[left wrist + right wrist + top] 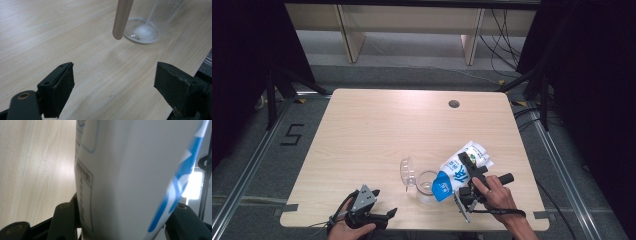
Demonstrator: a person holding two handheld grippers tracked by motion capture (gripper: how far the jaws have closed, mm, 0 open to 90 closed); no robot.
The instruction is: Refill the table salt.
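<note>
The right gripper (468, 175) is clamped on a white-and-blue refill pouch (459, 170), tipped so its long axis slopes down-left and its blue end hangs over the mouth of the clear plastic cup (427, 185) near the table's (377, 130) front edge. In the left gripper view a thin white stream falls into that cup. The left gripper (362, 212) rests well to the cup's left, jaws apart and empty (the farther hand). A clear lid (406, 172) lies beside the cup.
</note>
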